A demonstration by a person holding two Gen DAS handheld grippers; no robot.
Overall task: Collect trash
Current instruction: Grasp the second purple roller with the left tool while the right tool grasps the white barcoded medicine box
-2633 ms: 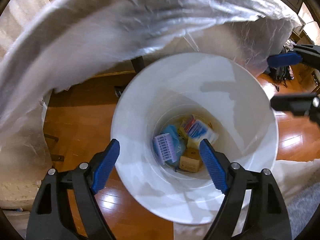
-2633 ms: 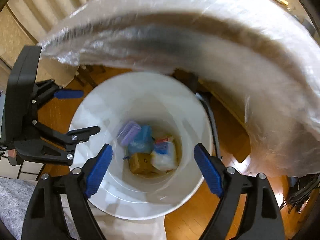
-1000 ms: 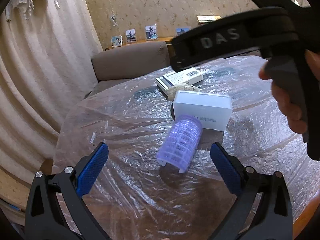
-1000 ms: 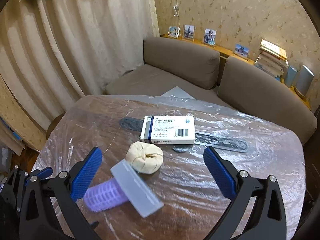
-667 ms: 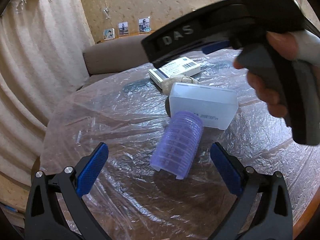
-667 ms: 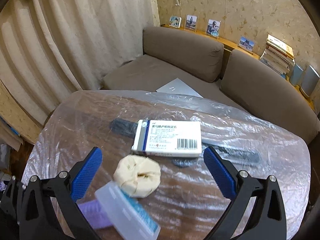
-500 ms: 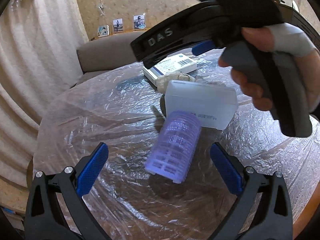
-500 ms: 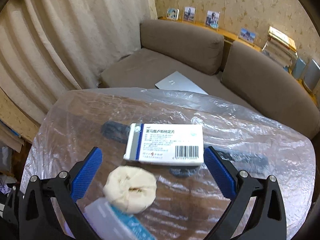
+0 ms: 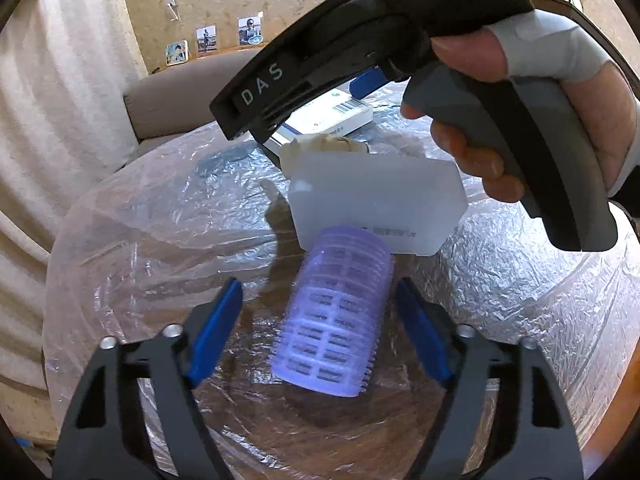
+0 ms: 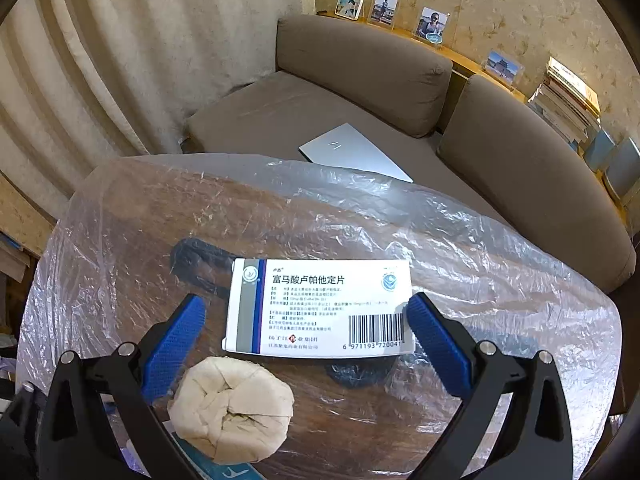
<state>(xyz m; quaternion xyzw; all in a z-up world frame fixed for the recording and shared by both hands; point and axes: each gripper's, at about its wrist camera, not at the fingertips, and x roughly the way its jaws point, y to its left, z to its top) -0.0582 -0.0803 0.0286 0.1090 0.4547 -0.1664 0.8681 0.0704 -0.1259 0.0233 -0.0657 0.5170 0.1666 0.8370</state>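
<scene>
Now our left gripper [image 9: 318,328] gapes around the purple hair roller [image 9: 334,314], lengthwise between our pads; right gripper [image 10: 308,344] gapes astride the medicine box [image 10: 320,308].

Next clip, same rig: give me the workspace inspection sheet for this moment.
Surface: round wooden table under crinkled clear plastic.
Job's things: purple hair roller, translucent plastic box, medicine box, wadded paper ball.
Clutter: dark flat object under the medicine box.
Grippers: left gripper open, straddling the roller; right gripper open around the medicine box.
Cables: nothing seen.
Surroundings: brown sofa, laptop, curtain, photos, books.
</scene>
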